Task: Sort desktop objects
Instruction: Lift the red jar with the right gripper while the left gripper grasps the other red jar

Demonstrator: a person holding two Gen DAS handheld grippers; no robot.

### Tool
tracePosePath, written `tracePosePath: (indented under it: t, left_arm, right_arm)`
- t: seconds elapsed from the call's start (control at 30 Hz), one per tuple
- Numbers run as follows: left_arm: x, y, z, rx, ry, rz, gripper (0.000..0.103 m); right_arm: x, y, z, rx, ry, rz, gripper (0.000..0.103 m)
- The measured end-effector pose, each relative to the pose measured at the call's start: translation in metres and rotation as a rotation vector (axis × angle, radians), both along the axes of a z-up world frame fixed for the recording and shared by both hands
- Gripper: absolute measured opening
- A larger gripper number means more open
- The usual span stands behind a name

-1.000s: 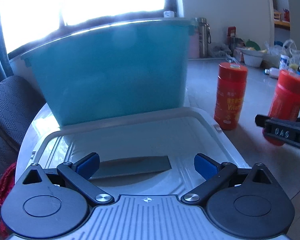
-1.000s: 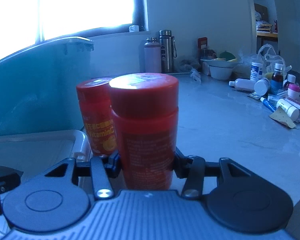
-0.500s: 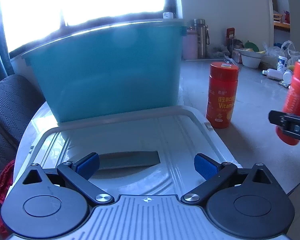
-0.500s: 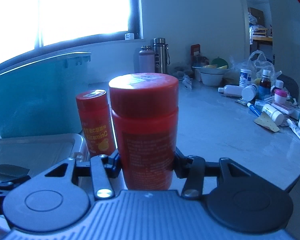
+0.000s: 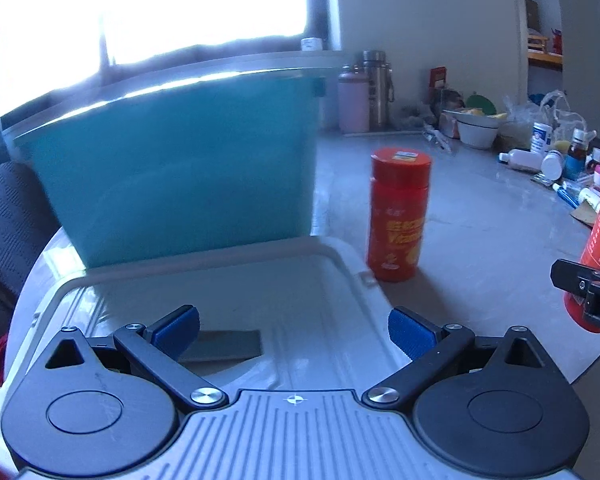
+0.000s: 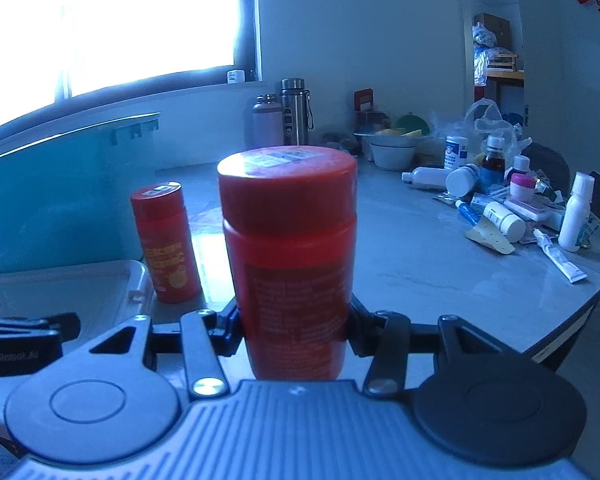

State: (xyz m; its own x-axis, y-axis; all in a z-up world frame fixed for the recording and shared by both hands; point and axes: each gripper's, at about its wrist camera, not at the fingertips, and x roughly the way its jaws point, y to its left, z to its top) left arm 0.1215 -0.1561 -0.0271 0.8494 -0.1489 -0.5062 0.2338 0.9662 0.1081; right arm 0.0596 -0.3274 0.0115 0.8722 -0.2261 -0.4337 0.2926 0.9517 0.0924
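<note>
Two red bottles here: one (image 6: 288, 264) is clamped upright in the right gripper (image 6: 292, 320), lifted off the table; its twin (image 5: 398, 216) stands beside the white lid (image 5: 220, 292). Left gripper (image 5: 294, 330) hangs wide, empty. I'd keep the bottle vertical and clear the teal bin (image 5: 180, 168) rim before releasing.

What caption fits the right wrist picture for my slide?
Right gripper clamps a red bottle upright; its twin stands by the teal bin.

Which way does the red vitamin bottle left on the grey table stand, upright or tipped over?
Upright: the red vitamin bottle stands on its base on the grey table, cap on top, beside the white lid.
</note>
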Motion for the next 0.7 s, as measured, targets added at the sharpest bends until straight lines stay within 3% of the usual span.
tracePosePath:
  t: [0.7]
  left_arm:
    - [0.042,-0.052,-0.006,-0.014,0.028,-0.051,0.102]
  right_arm:
    - [0.003,-0.032,-0.006,0.001,0.009,-0.032,0.05]
